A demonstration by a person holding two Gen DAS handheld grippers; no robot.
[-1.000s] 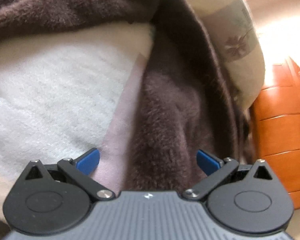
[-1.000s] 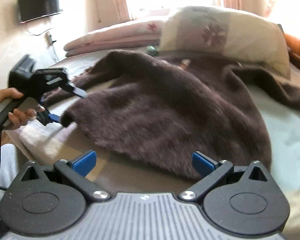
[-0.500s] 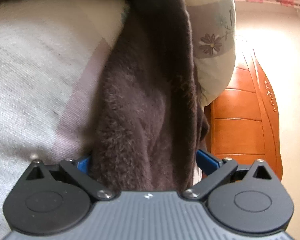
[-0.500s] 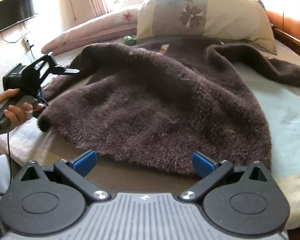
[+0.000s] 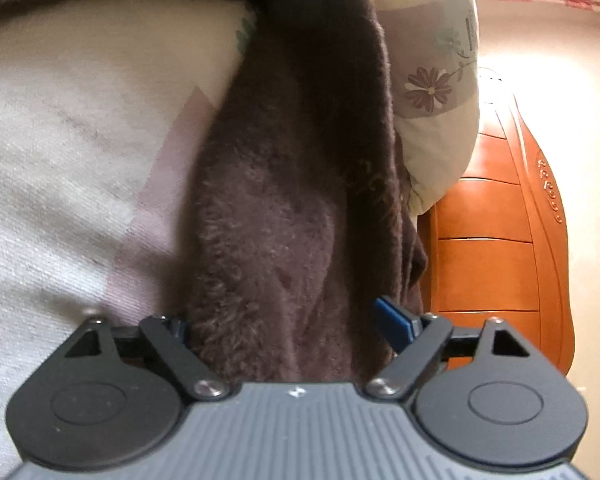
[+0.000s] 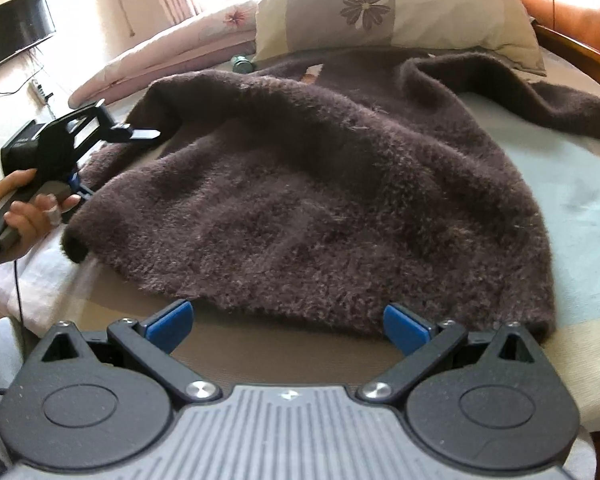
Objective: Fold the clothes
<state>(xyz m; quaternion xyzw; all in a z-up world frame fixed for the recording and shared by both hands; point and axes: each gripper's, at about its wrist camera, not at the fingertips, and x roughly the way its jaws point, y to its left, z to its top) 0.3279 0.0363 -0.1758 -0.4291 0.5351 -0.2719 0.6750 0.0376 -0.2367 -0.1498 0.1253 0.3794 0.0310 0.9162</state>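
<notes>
One brown sweater [image 6: 320, 208]; two grippers, left [image 5: 288, 320] jaws straddling it, right [image 6: 288, 324] wide.

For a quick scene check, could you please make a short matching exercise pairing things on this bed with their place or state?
Things:
1. brown sweater
2. floral pillow
3. left gripper
4. right gripper

States:
A. open, hovering at the hem
B. at the head of the bed
C. fingers around a sleeve
D. spread on the bed

Pairs: 1-D, 2-B, 3-C, 4-A
</notes>
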